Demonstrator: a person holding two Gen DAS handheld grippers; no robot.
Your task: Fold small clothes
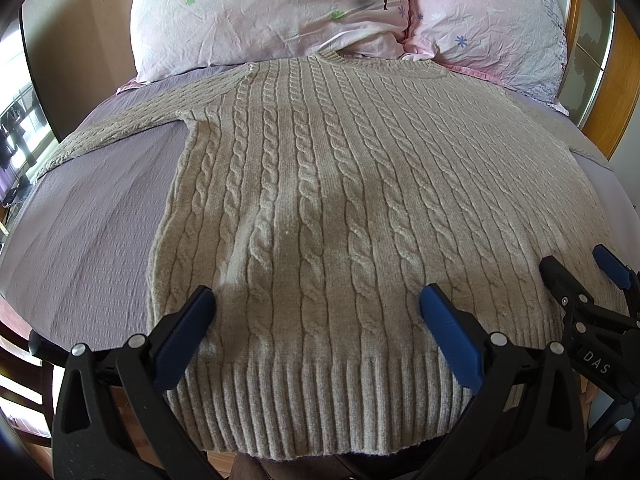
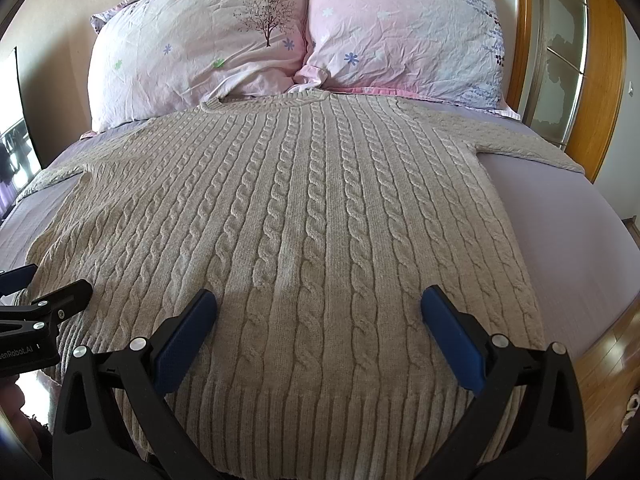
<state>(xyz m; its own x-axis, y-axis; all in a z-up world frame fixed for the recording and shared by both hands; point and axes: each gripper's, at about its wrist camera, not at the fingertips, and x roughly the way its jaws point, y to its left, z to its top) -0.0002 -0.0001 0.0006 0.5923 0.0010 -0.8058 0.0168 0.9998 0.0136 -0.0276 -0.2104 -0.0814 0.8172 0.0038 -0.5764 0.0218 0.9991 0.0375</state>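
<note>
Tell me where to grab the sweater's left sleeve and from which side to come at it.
Grip the left sleeve near its cuff end, coming from the outer left side with the left gripper, jaws low along the sheet. The sleeve lies flat and angled out from the sweater body, so the cuff edge is probably the only free lip to pinch before folding it inward.

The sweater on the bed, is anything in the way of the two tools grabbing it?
Nothing visible is. The beige cable-knit sweater lies spread flat on the lavender bedsheet, and the open left tool and open right tool sit right above its ribbed hem. The pink floral pillows stay behind its collar.
</note>
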